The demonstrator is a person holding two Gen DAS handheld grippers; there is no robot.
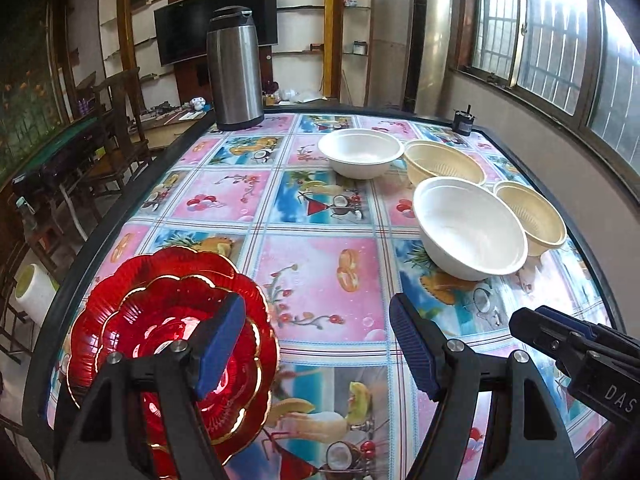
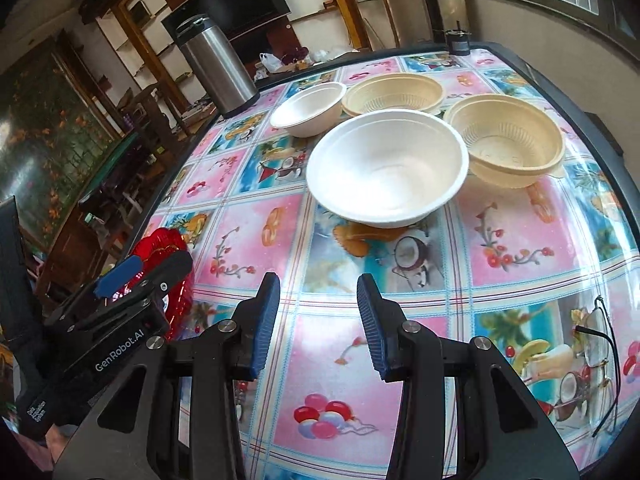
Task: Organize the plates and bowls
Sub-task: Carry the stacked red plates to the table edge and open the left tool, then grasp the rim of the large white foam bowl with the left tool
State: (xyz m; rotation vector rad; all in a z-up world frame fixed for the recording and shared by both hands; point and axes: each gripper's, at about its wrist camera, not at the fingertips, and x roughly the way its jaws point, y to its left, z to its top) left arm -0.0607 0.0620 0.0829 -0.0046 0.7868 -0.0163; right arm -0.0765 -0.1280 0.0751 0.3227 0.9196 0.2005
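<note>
Scalloped red plates (image 1: 160,320); smooth white bowls (image 2: 388,164); ribbed cream bowls (image 2: 508,140).

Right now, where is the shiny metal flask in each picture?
Left wrist view: the metal flask stands at the table's far edge, upper left of centre.
Right wrist view: the flask is upper left, leaning.
Shared landmark: the small white bowl nearby.

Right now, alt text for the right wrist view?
Open right gripper, holding nothing, hovers over a table with a fruit-print cloth, facing two white bowls and two cream bowls. The left gripper is at left by a red plate; glasses lie at right.
</note>
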